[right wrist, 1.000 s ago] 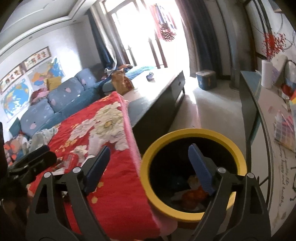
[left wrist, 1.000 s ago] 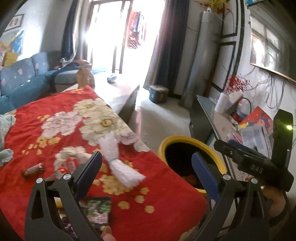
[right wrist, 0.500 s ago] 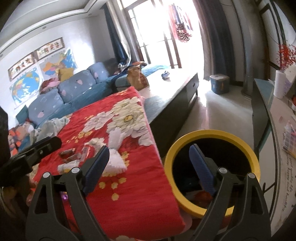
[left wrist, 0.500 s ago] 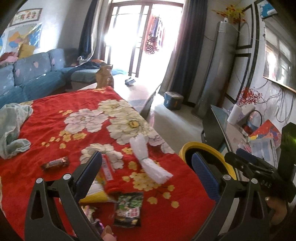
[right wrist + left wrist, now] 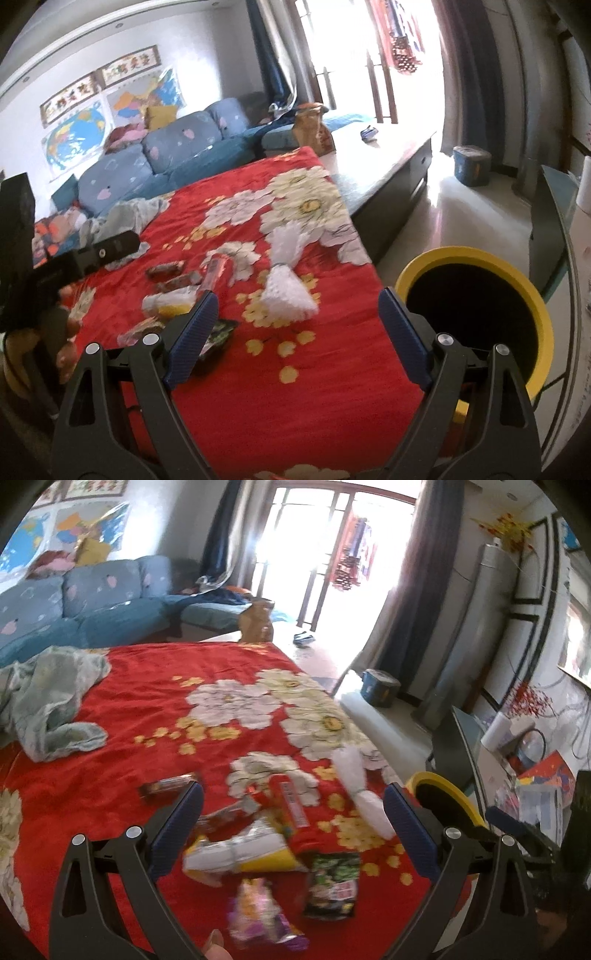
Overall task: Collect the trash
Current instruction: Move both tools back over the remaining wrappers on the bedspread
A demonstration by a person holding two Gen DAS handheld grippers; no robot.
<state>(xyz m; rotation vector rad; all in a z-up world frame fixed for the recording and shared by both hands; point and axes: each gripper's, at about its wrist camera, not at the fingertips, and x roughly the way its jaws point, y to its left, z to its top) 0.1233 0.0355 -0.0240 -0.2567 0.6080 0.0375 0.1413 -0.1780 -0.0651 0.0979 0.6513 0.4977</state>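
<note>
Several snack wrappers lie on a red flowered cloth (image 5: pixel 155 686): a yellow-silver bag (image 5: pixel 240 851), a green-black packet (image 5: pixel 332 884), a pink-purple packet (image 5: pixel 258 915), a red stick pack (image 5: pixel 291 805), a brown bar (image 5: pixel 168 788) and a white crumpled plastic bag (image 5: pixel 360 786), also in the right wrist view (image 5: pixel 286 273). My left gripper (image 5: pixel 293 832) is open and empty above the wrappers. My right gripper (image 5: pixel 297 332) is open and empty above the cloth's near right part. A yellow-rimmed black bin (image 5: pixel 476 306) stands on the floor right of the table.
A grey-green rag (image 5: pixel 51 698) lies at the cloth's left. A brown paper bag (image 5: pixel 256 622) stands at the far table end. A blue sofa (image 5: pixel 166 155) is behind. A glass side table (image 5: pixel 517 775) with papers is at right. A blue box (image 5: pixel 471 166) sits on the floor.
Both grippers have swung left, away from the bin and over the cloth. The wrappers now lie between the left gripper's fingers. Both stay open and empty.
</note>
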